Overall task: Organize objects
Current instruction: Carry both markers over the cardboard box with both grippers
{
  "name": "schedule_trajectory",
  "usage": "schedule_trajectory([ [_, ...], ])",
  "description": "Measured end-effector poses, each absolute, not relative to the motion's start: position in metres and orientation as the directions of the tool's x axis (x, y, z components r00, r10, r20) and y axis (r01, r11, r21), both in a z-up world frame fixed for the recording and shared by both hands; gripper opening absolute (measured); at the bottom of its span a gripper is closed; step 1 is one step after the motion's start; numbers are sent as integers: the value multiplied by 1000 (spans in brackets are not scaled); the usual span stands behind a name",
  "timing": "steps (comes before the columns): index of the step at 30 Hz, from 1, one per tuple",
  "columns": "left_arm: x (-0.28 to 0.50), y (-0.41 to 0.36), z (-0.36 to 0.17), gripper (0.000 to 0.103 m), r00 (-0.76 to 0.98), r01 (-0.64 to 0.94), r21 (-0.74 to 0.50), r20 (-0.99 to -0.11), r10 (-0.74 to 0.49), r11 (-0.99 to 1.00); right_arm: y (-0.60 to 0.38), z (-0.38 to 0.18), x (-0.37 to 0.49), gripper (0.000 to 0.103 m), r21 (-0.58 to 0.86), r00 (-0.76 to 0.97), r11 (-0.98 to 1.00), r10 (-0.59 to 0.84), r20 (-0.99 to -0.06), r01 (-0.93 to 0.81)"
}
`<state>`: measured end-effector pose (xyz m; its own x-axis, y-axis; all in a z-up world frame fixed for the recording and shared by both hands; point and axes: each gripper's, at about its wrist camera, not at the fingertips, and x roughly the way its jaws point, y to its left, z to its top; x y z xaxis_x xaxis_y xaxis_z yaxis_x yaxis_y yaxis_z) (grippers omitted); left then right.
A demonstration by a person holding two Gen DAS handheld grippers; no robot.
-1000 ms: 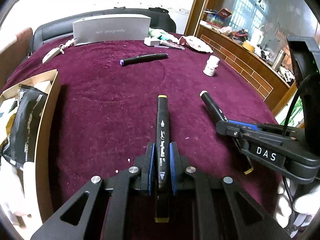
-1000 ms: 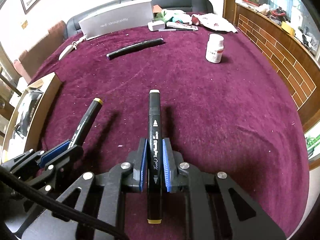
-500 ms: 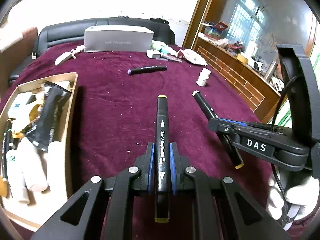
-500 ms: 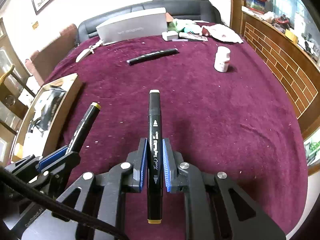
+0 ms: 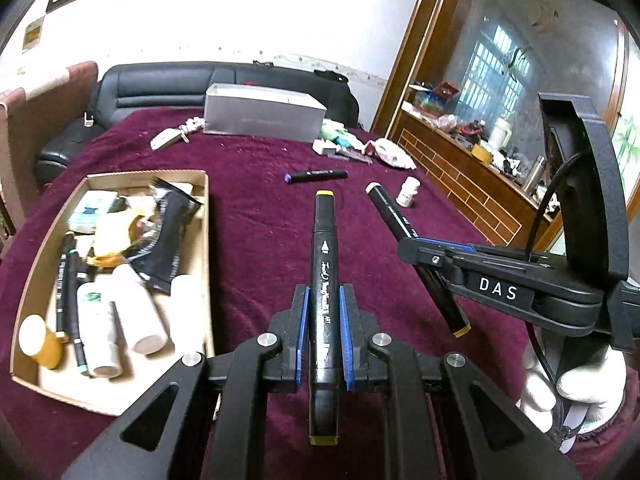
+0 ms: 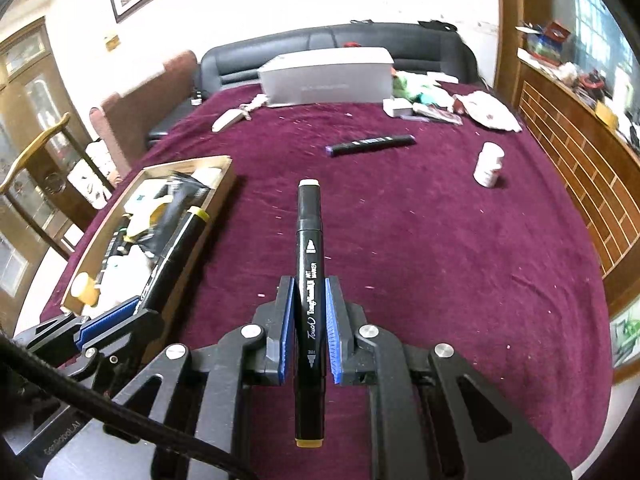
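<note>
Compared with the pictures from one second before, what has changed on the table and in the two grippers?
Both grippers rose, each still gripping its marker: left gripper the yellow-capped marker, right gripper the white-capped marker. The cardboard box came into fuller view. The purple-capped marker and white bottle stayed put.

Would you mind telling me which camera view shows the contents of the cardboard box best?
The left wrist view: the cardboard box lies open to it, showing white bottles, pens and a black pouch. In the right wrist view the box is foreshortened and partly hidden by the left tongs and their marker.
</note>
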<state>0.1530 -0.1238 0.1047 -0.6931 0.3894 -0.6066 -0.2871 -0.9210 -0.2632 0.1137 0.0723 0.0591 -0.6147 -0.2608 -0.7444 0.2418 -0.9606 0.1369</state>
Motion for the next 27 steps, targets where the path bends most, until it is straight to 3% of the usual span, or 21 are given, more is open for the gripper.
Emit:
schedule_trajectory([
  [27, 146, -239, 100, 12, -767, -87, -193, -613, 190, -977, -76, 80, 119, 13, 98, -551, -868, -392, -737, 486],
])
